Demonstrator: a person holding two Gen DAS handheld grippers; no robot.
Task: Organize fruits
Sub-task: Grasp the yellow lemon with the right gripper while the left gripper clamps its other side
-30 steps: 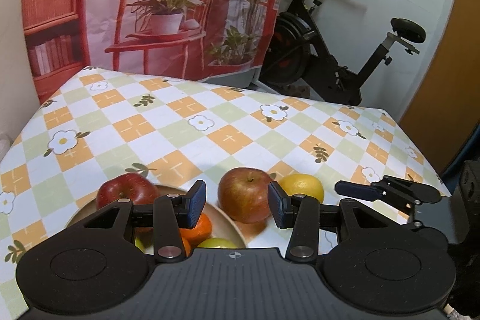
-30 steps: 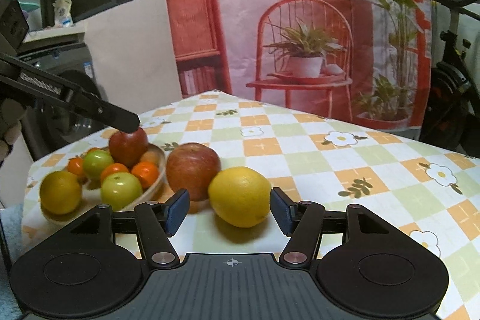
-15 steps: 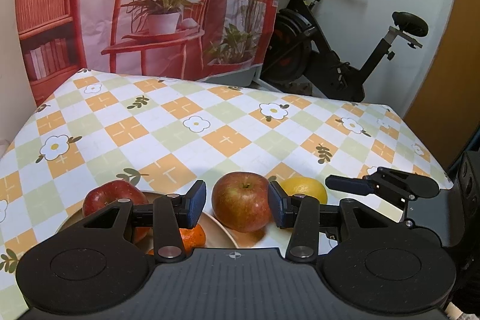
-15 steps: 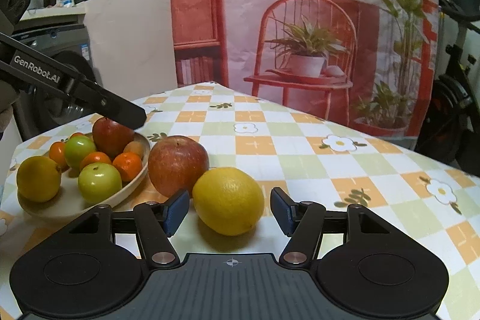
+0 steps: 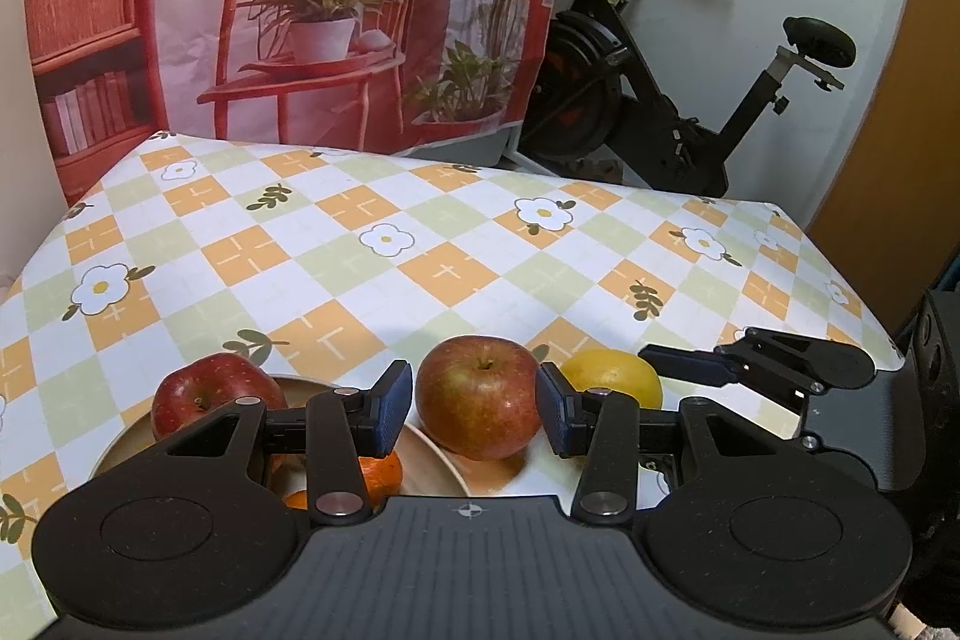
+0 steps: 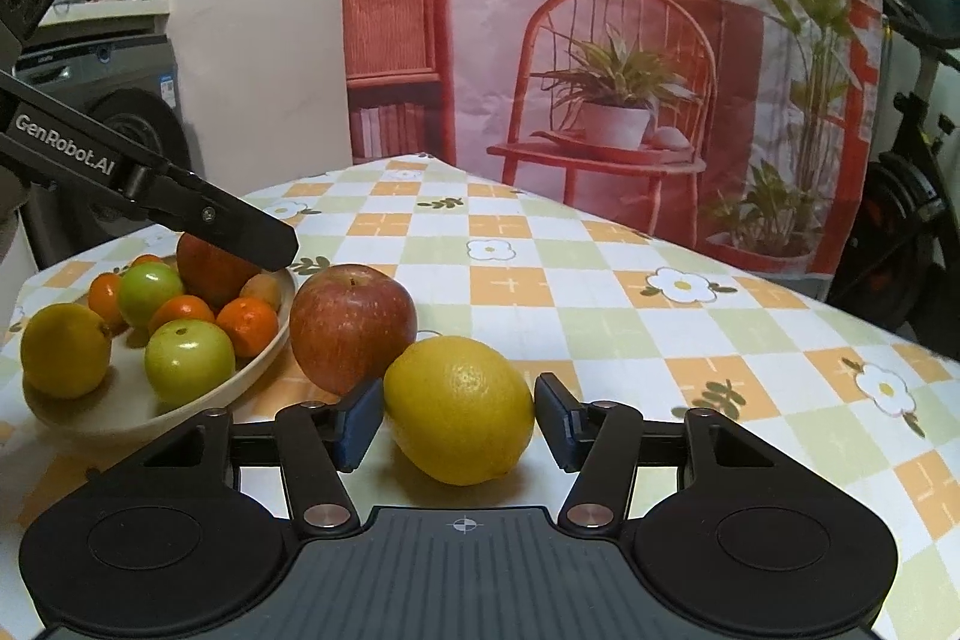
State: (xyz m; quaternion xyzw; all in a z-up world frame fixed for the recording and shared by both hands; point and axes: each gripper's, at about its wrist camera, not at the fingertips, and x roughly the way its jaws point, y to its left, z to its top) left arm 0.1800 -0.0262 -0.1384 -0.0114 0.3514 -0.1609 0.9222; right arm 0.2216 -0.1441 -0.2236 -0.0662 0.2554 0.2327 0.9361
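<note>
A yellow lemon [image 6: 459, 409] lies on the checked tablecloth between the pads of my right gripper [image 6: 459, 421]. Its jaws are closing and both pads touch the lemon's sides. A big red apple [image 6: 353, 325] stands on the cloth just left of the lemon, against the beige plate [image 6: 264, 358]. My left gripper [image 5: 474, 415] is open and holds nothing. From the right wrist view, one of its fingers [image 6: 240, 226] hovers over the plate, above a dark red apple [image 6: 213, 271]. In the left wrist view the big apple [image 5: 477, 397] only shows beyond the pads.
The plate holds green apples [image 6: 189, 361], small oranges [image 6: 247, 325] and another lemon [image 6: 65, 349]. The cloth [image 5: 384, 244] stretches to the far table edge. A printed backdrop [image 5: 324, 10] hangs behind it, an exercise bike [image 5: 648, 100] stands at the right, and a washing machine [image 6: 120, 100] at the left.
The right gripper's jaws have narrowed onto the lemon, which now sits centred between the pads. The left gripper kept the same width and hardly shifted.
</note>
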